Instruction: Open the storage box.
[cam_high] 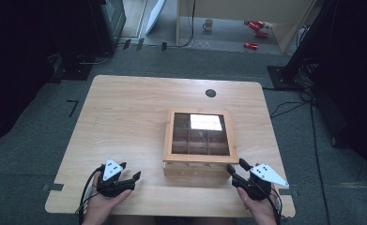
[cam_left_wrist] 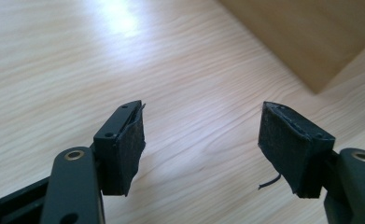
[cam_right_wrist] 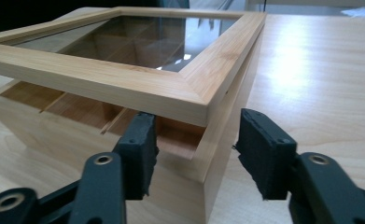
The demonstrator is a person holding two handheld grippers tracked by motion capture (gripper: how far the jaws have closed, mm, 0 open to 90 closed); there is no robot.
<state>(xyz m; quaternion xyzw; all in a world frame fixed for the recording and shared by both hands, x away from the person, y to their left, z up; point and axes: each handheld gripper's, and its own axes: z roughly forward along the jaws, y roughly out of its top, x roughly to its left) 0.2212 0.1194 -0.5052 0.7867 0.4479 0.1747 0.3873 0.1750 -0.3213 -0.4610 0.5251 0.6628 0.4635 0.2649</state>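
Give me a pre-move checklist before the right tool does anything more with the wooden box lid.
1. Right tool open: ok, jaws apart, straddling the near right corner of the wooden box.
2. Lid raised: ok, a gap shows under its front edge, with dividers visible inside.
3. Firm hold on the lid: not ok, the jaws are not closed on anything.
4. Left tool free: ok, open over bare table, left of the box.
5. Compartment contents: cannot tell, glare on the glass hides them.
6. Space behind the box for the lid to swing: ok, only a small black disc lies there.
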